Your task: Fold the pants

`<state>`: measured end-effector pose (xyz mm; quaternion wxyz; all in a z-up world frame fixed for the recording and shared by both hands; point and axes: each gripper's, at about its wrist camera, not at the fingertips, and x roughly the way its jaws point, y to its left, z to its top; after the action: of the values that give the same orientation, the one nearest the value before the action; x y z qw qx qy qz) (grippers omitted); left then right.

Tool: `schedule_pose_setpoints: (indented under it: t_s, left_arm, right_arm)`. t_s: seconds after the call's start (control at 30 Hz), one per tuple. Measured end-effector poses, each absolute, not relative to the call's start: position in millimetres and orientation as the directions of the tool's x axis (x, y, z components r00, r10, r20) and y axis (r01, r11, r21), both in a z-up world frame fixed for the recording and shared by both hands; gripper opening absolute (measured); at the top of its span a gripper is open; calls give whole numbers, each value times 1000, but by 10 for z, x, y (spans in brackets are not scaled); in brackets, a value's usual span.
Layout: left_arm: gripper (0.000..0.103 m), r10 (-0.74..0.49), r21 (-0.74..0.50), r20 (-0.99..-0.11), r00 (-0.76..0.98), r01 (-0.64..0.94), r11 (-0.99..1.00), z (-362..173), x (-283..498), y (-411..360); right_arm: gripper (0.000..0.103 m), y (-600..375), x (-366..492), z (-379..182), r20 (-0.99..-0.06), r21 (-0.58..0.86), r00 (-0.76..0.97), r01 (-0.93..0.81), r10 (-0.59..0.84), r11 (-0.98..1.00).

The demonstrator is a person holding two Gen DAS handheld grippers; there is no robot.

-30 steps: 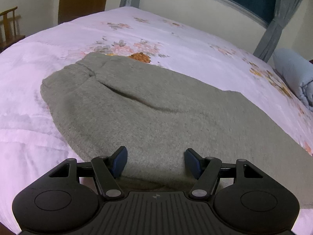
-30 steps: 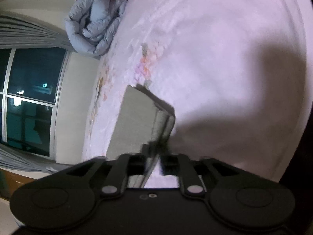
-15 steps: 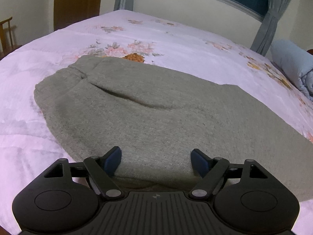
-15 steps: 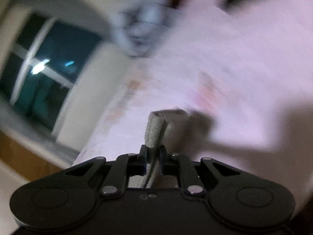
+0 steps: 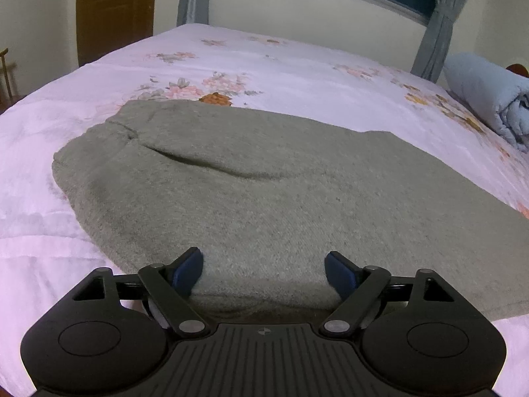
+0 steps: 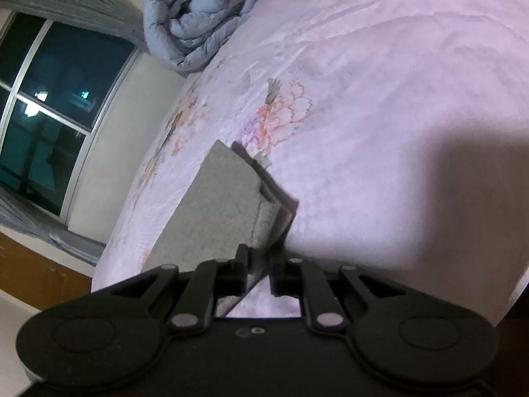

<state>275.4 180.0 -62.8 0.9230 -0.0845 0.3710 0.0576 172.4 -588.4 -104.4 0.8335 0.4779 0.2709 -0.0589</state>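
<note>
Grey knitted pants (image 5: 264, 182) lie flat across the bed, waistband at the far left. Low over their near folded edge is my left gripper (image 5: 264, 269). Its jaws are opening; the blue pads (image 5: 188, 269) stand wide apart, with the bulging fabric edge between them and no squeeze on it. In the right wrist view, the leg end of the pants (image 6: 218, 205) runs up from my right gripper (image 6: 258, 264). That gripper is shut on the layered hem near the corner, and the pinched cloth hides its pads.
The pink flowered bedspread (image 5: 297, 76) covers the whole bed. A rolled blue-grey quilt (image 5: 486, 89) lies at the head end, also the quilt (image 6: 198, 23) in the right wrist view. Beyond the bed are a wooden door (image 5: 112, 10), grey curtains (image 5: 439, 23) and a dark window (image 6: 39, 106).
The left jaws have spread wider over the pants' near edge. The right jaws closed on the hem, and that gripper swung and rolled with the cloth in it.
</note>
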Motion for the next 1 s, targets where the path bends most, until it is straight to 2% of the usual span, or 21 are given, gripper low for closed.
schedule_pose_setpoints:
  t_s: [0.23, 0.37, 0.63, 0.73, 0.83, 1.0]
  left_arm:
    - [84, 182, 12, -667, 722, -234, 972, -630, 2711, 1548]
    - [89, 212, 34, -659, 722, -253, 967, -666, 2733, 1489]
    - [89, 231, 57, -660, 715, -259, 964, -540, 2703, 1438]
    - [89, 139, -9, -612, 779, -182, 983, -341, 2621, 1091]
    - [89, 39, 6, -601, 798, -45, 999, -306, 2672, 375]
    - [89, -69, -25, -631, 773, 68, 997, -477, 2770, -788]
  right_arm:
    - [3, -5909, 1675, -1082, -511, 778, 840, 362, 183, 513]
    - [3, -5905, 1651, -1080, -515, 782, 836, 369, 189, 503]
    - [3, -5916, 1660, -1090, -516, 788, 834, 371, 196, 492]
    - [4, -5895, 1653, -1076, -517, 782, 834, 369, 191, 502]
    - [4, -5890, 1636, -1088, -510, 787, 839, 366, 189, 498]
    - [4, -5908, 1609, -1116, -495, 799, 846, 353, 198, 486]
